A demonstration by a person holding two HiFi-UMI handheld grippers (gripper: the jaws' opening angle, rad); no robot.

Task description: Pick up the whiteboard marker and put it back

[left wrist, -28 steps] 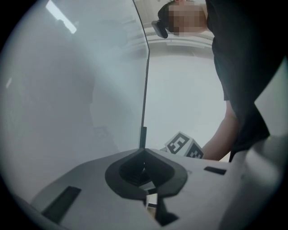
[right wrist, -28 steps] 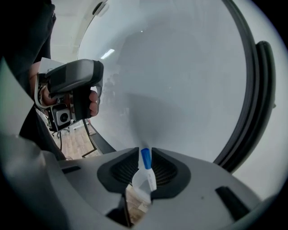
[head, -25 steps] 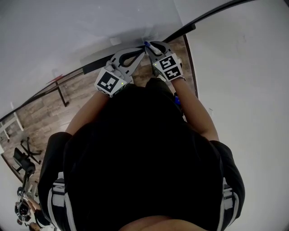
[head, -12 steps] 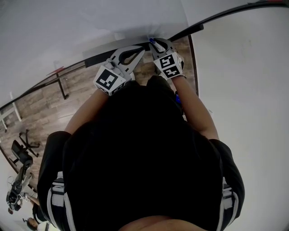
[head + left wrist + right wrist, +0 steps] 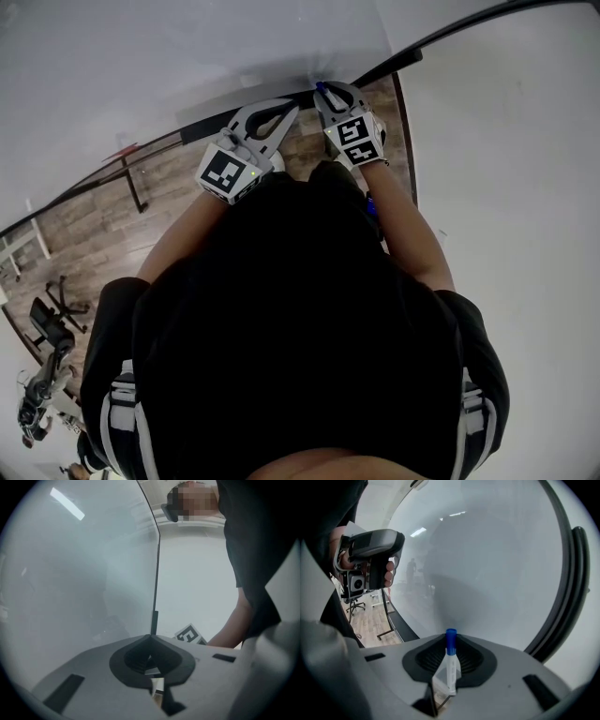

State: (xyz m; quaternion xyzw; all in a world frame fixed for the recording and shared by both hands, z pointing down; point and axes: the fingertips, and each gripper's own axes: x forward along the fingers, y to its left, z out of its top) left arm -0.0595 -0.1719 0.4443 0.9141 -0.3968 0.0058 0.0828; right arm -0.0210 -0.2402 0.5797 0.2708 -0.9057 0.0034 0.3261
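I stand close to a whiteboard [image 5: 141,66]. My right gripper [image 5: 324,92] points down at the board's lower edge, by its dark frame corner. A white whiteboard marker [image 5: 451,665] with a blue cap stands between its fingertips, cap towards the board [image 5: 487,564]. The jaws of the right gripper [image 5: 451,644] are closing, and the pads touch the marker's barrel. In the head view only the blue tip of the marker [image 5: 321,88] shows. My left gripper [image 5: 292,105] hovers level just left of it. In its own view the left gripper [image 5: 151,638] is shut and empty, facing the board [image 5: 70,573].
The board's dark ledge [image 5: 202,127] runs down to the left, with a stand leg [image 5: 131,187] on the wooden floor [image 5: 84,234]. An office chair [image 5: 52,328] is far left. A white wall [image 5: 506,141] fills the right. My left hand's gripper handle [image 5: 370,555] shows in the right gripper view.
Both grippers stay at the board's lower edge and shift slightly in the picture. The blue-capped marker remains at the right gripper's tips throughout.
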